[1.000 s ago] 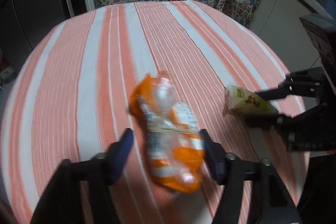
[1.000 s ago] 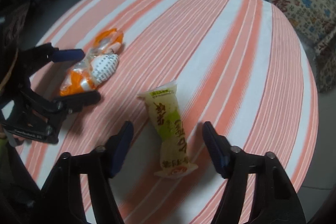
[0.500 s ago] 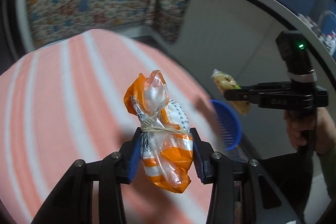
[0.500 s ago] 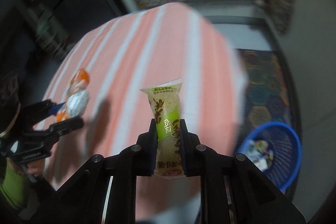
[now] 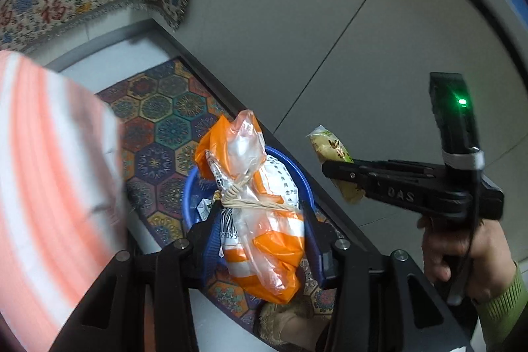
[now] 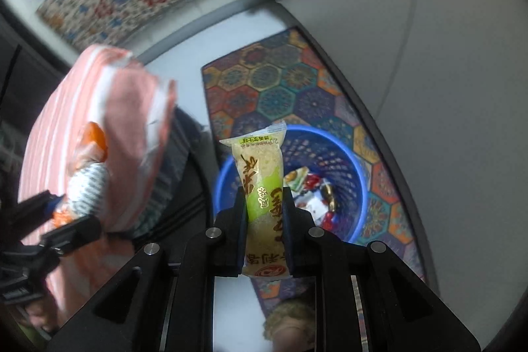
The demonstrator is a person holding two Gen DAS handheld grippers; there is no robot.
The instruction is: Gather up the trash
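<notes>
— While both wrappers hang above the floor, where does each one sit against its gripper?

— Low in the middle of the left wrist frame, the left gripper (image 5: 262, 248) has its blue pads pressed on the lower half of the orange-and-clear bag (image 5: 255, 213). Its jaws have just been opening a little, with the bag between them. The bag's knotted top reaches up over the blue basket (image 5: 305, 183).

— And the other one?

— The right gripper (image 6: 264, 231) is clamped narrow on the green snack packet (image 6: 262, 200), which stands upright between the jaws at the frame's centre. The basket (image 6: 358, 174) lies just right of it.

— What does one view give that the other lacks?

— Only the right wrist view looks into the basket, showing crumpled wrappers (image 6: 313, 195) on its floor. Only the left wrist view shows the hand (image 5: 462, 248) in a green sleeve at the right edge, holding the right gripper (image 5: 333, 167). Both show the patterned mat (image 5: 158, 121) and the striped tablecloth (image 5: 43, 174) at the left.
</notes>
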